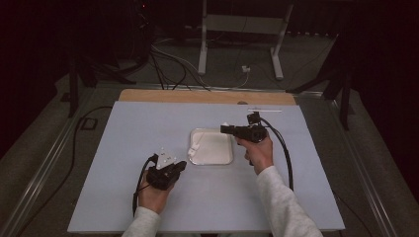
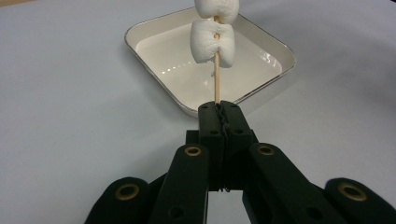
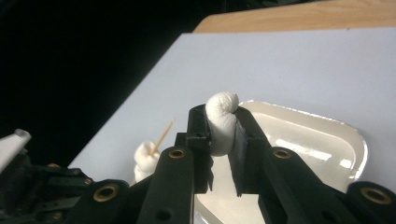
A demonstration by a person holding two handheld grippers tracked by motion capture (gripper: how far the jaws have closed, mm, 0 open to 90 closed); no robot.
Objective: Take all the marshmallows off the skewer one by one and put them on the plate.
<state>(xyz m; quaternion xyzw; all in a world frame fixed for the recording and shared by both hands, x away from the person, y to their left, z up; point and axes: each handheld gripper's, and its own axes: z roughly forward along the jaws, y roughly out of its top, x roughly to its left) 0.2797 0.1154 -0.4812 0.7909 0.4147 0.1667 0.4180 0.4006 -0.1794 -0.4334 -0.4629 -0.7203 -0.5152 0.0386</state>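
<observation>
My left gripper (image 2: 218, 109) is shut on the lower end of a thin wooden skewer (image 2: 216, 84). The skewer rises over a white square tray (image 2: 154, 39) and carries two white marshmallows (image 2: 214, 42), one above the other. From the high view, the left gripper (image 1: 184, 164) sits just left of the tray (image 1: 225, 160). My right gripper (image 3: 222, 133) is shut on a third marshmallow (image 3: 223, 105), squeezed between its pads above the tray (image 3: 322, 140). Beyond those jaws, the skewer's pointed tip (image 3: 164, 133) sticks out of a marshmallow (image 3: 145, 158). The right gripper (image 1: 223, 129) hovers at the tray's far right corner.
A pale grey sheet (image 1: 148, 123) covers the table, with a wooden strip (image 1: 207, 96) along its far edge. A thin white stick (image 1: 264, 110) lies near the back right. Cables and white frame legs (image 1: 202, 49) stand on the floor beyond.
</observation>
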